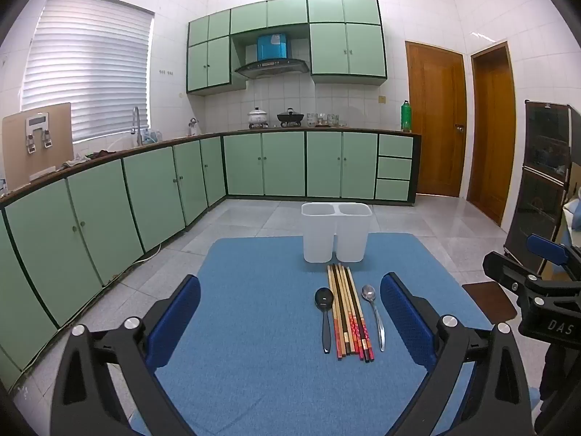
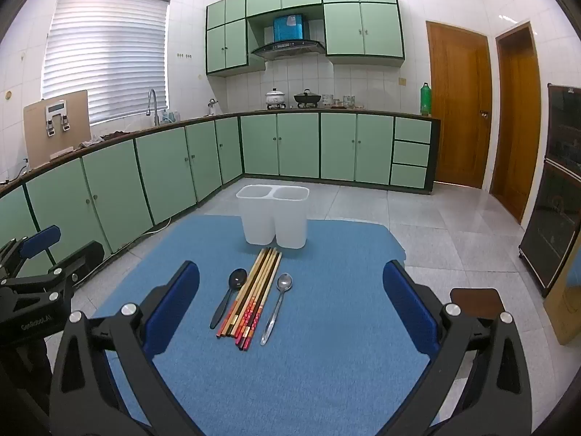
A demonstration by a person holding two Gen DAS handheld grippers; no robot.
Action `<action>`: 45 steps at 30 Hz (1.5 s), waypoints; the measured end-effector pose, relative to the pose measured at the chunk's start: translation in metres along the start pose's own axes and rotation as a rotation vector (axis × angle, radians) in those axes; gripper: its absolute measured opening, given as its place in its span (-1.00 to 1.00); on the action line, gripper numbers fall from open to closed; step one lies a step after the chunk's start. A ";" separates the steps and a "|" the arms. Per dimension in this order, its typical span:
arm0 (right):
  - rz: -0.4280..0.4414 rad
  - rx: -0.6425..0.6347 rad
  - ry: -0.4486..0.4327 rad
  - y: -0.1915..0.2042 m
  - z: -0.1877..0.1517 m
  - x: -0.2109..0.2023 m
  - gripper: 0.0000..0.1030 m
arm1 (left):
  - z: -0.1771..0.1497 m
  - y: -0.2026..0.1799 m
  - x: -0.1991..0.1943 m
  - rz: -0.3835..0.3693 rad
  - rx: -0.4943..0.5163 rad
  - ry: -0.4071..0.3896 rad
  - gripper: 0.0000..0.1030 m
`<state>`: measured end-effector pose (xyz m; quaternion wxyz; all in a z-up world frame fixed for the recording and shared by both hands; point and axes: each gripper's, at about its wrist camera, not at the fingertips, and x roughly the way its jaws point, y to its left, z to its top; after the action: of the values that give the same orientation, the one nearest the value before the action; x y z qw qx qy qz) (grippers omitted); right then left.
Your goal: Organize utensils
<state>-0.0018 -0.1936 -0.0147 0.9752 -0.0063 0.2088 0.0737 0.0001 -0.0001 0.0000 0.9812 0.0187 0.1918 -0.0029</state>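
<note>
Now both jaws stand spread wide with nothing between them: the left hand-held gripper [image 1: 290,312] and the right hand-held gripper [image 2: 290,309] hover above the blue mat [image 1: 254,363] on the bench. Ahead of them lies a row of utensils, side by side: a black spoon [image 1: 324,309], a bundle of chopsticks [image 1: 346,309] touching one another, and a metal spoon [image 1: 374,312] just beside them. Just beyond the chopstick tips stands a white two-compartment holder [image 1: 336,234], upright near the mat's far edge.
</note>
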 end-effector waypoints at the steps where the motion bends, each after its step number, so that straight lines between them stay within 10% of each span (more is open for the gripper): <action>1: 0.000 0.000 0.000 0.000 0.001 0.000 0.90 | 0.000 0.000 0.000 0.001 0.001 -0.001 0.88; 34: -0.007 0.016 0.032 -0.008 0.003 0.013 0.90 | -0.004 0.003 0.012 -0.001 0.000 0.029 0.88; 45: -0.074 0.001 0.161 -0.017 -0.008 0.094 0.90 | -0.017 0.009 0.088 0.035 0.028 0.165 0.88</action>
<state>0.0826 -0.1972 -0.0608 0.9573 -0.0195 0.2862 0.0366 0.0754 0.0100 -0.0487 0.9617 0.0360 0.2715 0.0129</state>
